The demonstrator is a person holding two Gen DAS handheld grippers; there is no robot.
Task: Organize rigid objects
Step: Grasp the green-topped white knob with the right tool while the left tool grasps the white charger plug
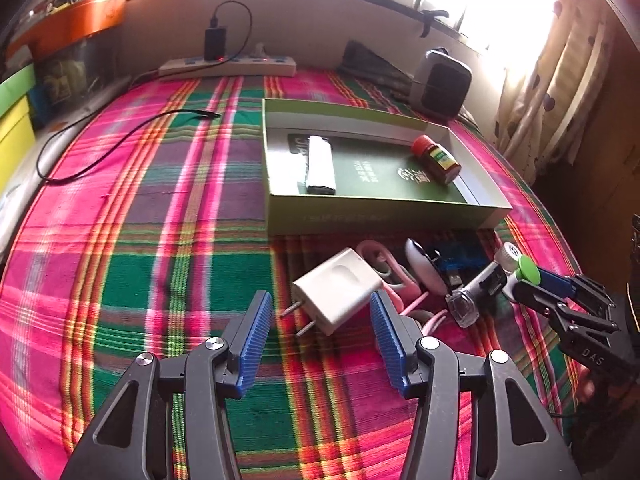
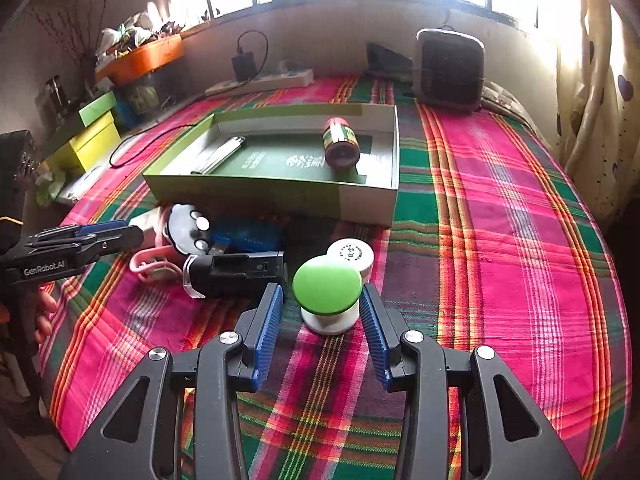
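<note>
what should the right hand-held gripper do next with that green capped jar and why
Probably close on it. The right hand-held gripper is open, its blue pads flanking the green-capped jar, which stands upright on the plaid cloth and is not yet gripped. The green box beyond already holds two items, so a grasp and lift toward it seems the likely step.

The cloth [image 1: 132,280] at 9 o'clock of the box [image 1: 380,212] lies bare. At 6 o'clock of the box a tight clutter blocks the way: charger [image 1: 340,288], pink case [image 1: 384,264], black block [image 2: 240,274], green-capped jar [image 2: 327,294], white tub [image 2: 352,254]. The cloth at 3 o'clock of the jar is free.
</note>
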